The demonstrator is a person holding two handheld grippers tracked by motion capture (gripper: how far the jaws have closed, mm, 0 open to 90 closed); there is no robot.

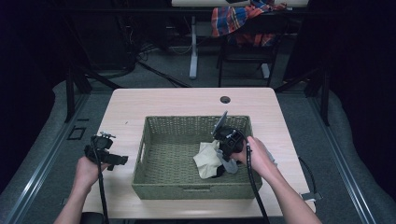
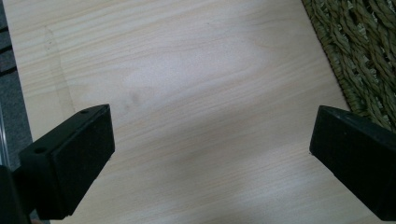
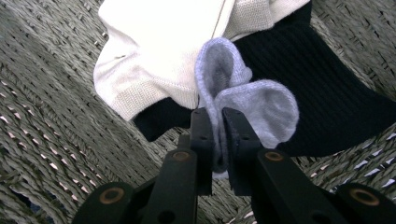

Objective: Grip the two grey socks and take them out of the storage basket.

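A green woven basket (image 1: 154,184) stands in the middle of the table. Inside it lie a cream garment (image 1: 207,157) (image 3: 159,46), a black garment (image 3: 327,107) and a pale grey sock (image 1: 228,164) (image 3: 252,100). My right gripper (image 1: 226,158) (image 3: 218,116) reaches into the basket's right half, its jaws shut on a fold of the grey sock. My left gripper (image 1: 122,160) (image 2: 210,154) hovers over bare tabletop left of the basket, jaws wide open with nothing between them.
The basket's woven wall (image 2: 369,56) runs just right of the left gripper. A cable hole (image 1: 225,99) sits near the table's far edge. Beyond the table stand a desk leg (image 1: 193,46) and a chair with plaid cloth (image 1: 238,21).
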